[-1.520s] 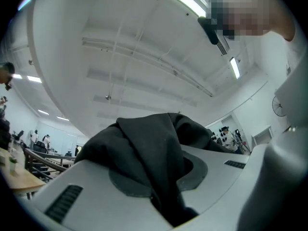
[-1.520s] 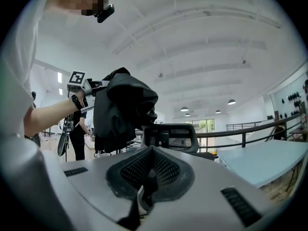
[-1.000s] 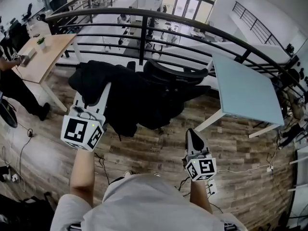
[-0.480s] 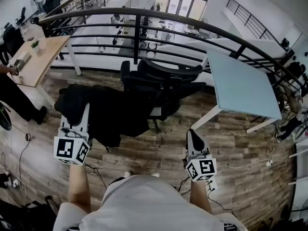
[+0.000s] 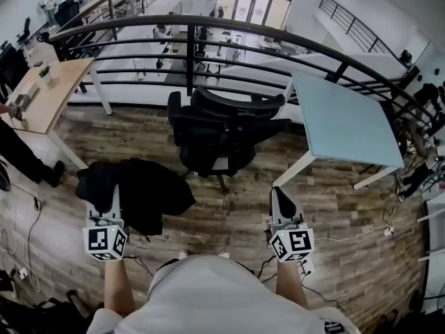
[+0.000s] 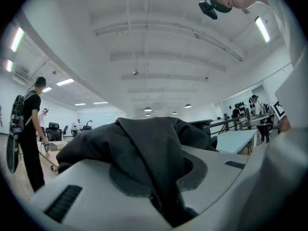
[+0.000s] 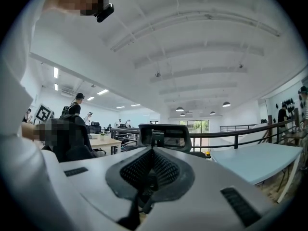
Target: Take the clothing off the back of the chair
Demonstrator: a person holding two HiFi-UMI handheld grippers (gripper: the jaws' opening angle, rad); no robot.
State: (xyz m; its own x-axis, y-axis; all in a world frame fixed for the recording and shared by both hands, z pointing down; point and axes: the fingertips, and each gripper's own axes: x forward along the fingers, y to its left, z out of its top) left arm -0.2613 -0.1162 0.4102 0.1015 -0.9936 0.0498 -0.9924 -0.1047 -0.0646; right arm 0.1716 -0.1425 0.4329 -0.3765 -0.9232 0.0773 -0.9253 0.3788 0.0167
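My left tool (image 5: pixel 113 197) clamps jacket (image 5: pixel 153 190), right tool (image 5: pixel 281 195) shut empty; I'd grip firm, carrying it clear of the chair (image 5: pixel 222 134).

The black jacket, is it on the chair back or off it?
Off. The black jacket hangs bunched from the left gripper, apart from the chair, whose backrest shows bare.

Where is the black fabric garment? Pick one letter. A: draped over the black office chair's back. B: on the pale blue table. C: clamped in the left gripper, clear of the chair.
C: the left gripper is shut on the black fabric garment, which hangs apart from the bare black office chair.
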